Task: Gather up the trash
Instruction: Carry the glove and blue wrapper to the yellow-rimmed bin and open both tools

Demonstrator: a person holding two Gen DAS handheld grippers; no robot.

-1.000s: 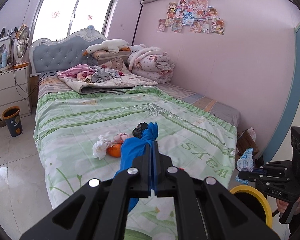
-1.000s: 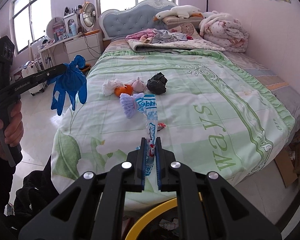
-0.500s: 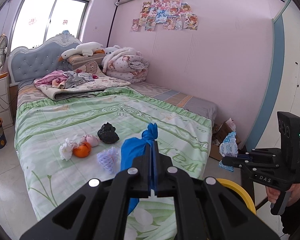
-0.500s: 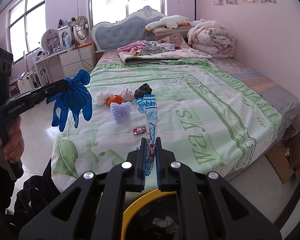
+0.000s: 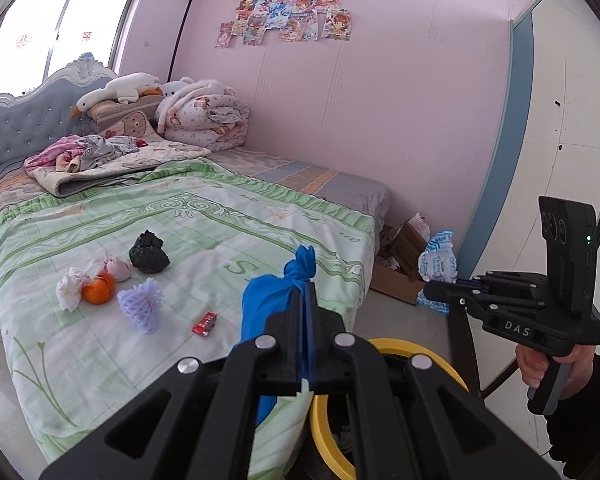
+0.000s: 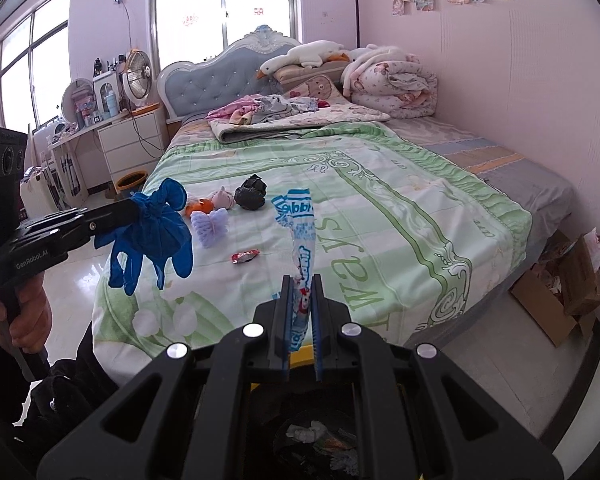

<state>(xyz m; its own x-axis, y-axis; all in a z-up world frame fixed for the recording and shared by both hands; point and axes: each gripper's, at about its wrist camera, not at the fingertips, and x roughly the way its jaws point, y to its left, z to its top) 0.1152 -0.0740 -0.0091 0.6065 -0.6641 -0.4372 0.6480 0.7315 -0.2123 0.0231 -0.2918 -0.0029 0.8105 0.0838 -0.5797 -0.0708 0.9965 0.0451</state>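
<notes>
My left gripper (image 5: pixel 306 292) is shut on a knotted blue glove (image 5: pixel 268 304), which hangs off the bed's foot, above a yellow-rimmed bin (image 5: pixel 412 350). My right gripper (image 6: pixel 300 280) is shut on a blue-and-white snack wrapper (image 6: pixel 300 232) that stands up between its fingers. In the right wrist view the left gripper (image 6: pixel 132 208) and the glove (image 6: pixel 156 236) hang at the left. On the green bedspread (image 5: pixel 220 216) lie a black crumpled bag (image 5: pixel 150 258), an orange (image 5: pixel 98 288), a white tissue (image 5: pixel 70 286), a purple foam net (image 5: pixel 142 304) and a red wrapper (image 5: pixel 205 323).
The bin holds scraps (image 6: pixel 316 436) just below my right gripper. An open cardboard box (image 5: pixel 404 264) stands on the floor against the pink wall. A white nightstand (image 6: pixel 134 140) and a small basket (image 6: pixel 131 180) stand left of the bed. Clothes and quilts are piled by the headboard.
Both grippers have drawn back from the bed toward its foot, each keeping its item. The left view has swung right, and more of the yellow rim shows below.
</notes>
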